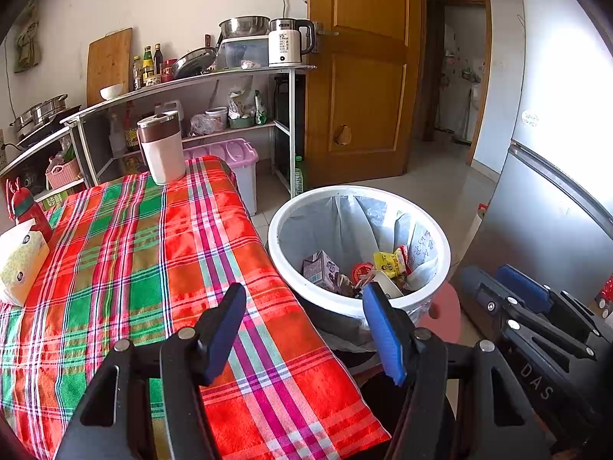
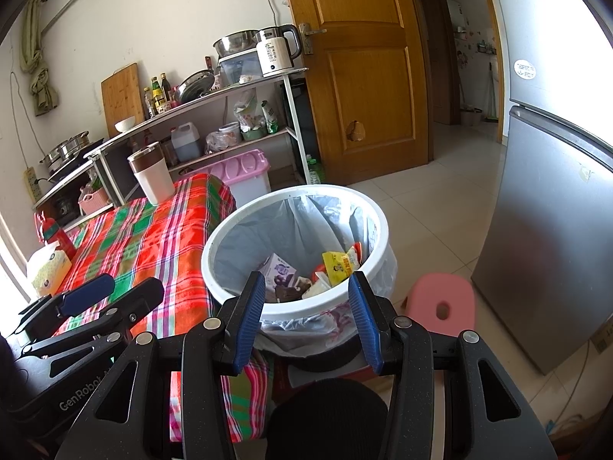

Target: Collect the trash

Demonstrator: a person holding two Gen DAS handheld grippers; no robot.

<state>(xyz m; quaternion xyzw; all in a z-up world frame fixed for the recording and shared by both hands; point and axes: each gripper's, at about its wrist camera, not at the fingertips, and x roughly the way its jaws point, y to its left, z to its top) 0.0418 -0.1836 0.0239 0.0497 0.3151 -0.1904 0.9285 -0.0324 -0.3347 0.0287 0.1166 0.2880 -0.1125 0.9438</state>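
On the left, a tissue pack (image 1: pixel 19 264) and a red bottle (image 1: pixel 28 211) sit at the table's far edge, and a tumbler (image 1: pixel 163 147) stands at the back corner. These look like things in use, not trash, so they are left alone. The plaid cloth (image 1: pixel 153 260) is otherwise bare, which suggests the table is cleared. The left gripper (image 1: pixel 304 331) hangs over the cloth's edge, jaws apart and holding nothing. Just right of the table stands the bin (image 2: pixel 230 234), placed close so that scraps travel a short way. The trash lies in its lined bottom: a purple carton (image 2: pixel 281 268) and a yellow wrapper (image 2: pixel 337 266) among others. The right gripper (image 2: pixel 306 322) hovers at the bin's near rim, jaws apart and empty. A pink stool (image 2: pixel 440 301) stands right of the bin.
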